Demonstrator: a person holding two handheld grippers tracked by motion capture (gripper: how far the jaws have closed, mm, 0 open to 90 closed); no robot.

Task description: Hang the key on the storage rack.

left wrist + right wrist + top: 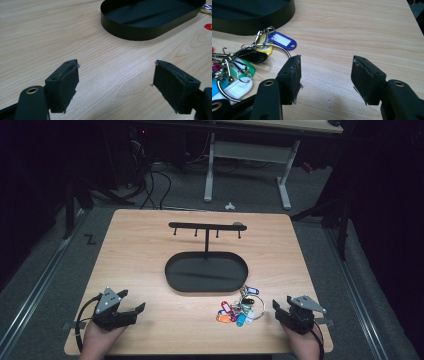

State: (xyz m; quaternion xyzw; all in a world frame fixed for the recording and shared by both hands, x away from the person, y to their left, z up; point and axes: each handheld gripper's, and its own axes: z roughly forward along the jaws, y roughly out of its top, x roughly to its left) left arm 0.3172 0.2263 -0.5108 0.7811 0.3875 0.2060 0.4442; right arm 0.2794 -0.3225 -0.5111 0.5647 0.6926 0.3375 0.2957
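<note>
Lying on the wooden tabletop (150, 245), just in front of the black oval tray (172, 277) at its right end, is a bunch of key tags (237, 310). It looks light, loose and jangly; the big metal ring (283, 50) seems the surest hold. White label windows appear blank. Left tool (131, 310) and right tool (278, 309) sit nearer the person, jaws apart, empty.
</note>
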